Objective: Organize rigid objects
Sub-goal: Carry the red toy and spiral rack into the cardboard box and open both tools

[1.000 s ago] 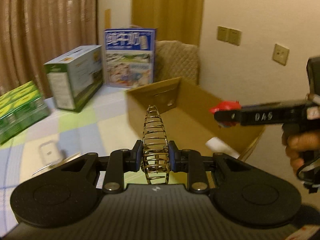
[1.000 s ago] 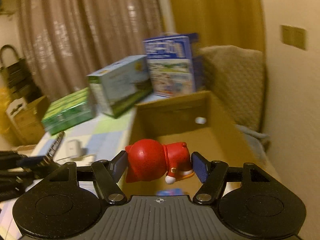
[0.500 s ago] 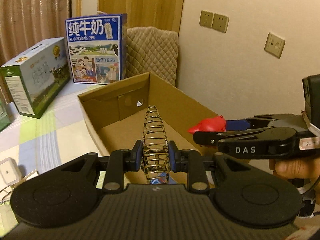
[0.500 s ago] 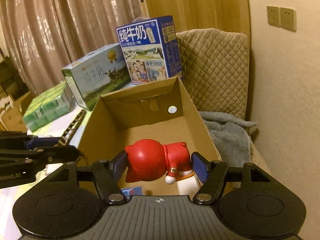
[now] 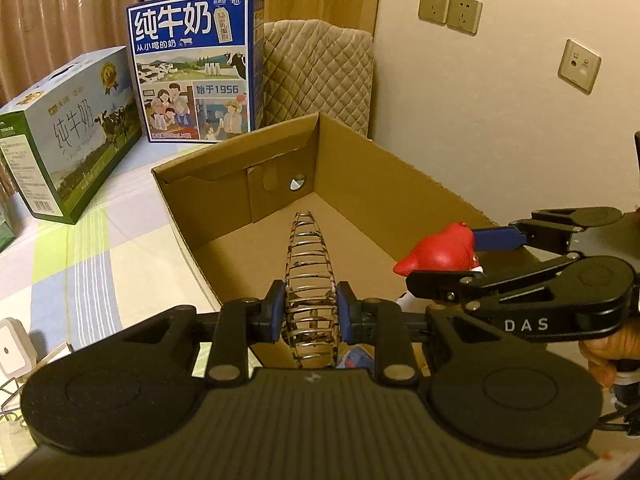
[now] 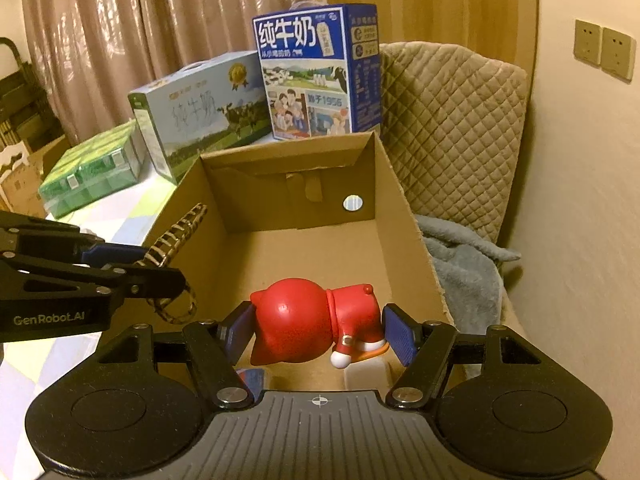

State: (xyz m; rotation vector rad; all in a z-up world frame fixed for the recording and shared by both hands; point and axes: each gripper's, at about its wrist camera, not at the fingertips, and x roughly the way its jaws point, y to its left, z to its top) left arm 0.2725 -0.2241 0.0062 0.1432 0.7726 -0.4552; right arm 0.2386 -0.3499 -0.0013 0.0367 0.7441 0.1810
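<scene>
My left gripper [image 5: 310, 314] is shut on a metal wire spiral holder [image 5: 310, 280], held over the near end of an open cardboard box [image 5: 240, 164]. My right gripper [image 6: 318, 330] is shut on a red toy figurine [image 6: 308, 326], lying sideways between the pads, above the same box [image 6: 392, 184]. In the left wrist view the right gripper [image 5: 452, 262] comes in from the right with the figurine [image 5: 438, 252]. In the right wrist view the left gripper [image 6: 168, 268] comes in from the left with the spiral holder [image 6: 176, 240]. A blue item [image 6: 252, 378] and a white item [image 6: 364, 376] lie in the box, mostly hidden.
A blue milk carton [image 5: 196, 68], a pale green milk carton [image 5: 68, 128] and a green pack [image 6: 92, 172] stand behind and left of the box. A quilted chair [image 6: 452, 128] with a grey blanket [image 6: 464, 272] is right of it. A white device [image 5: 14, 350] lies at left.
Both grippers have moved forward over the box and come closer together, each still holding its object. The box now fills the centre of both views.
</scene>
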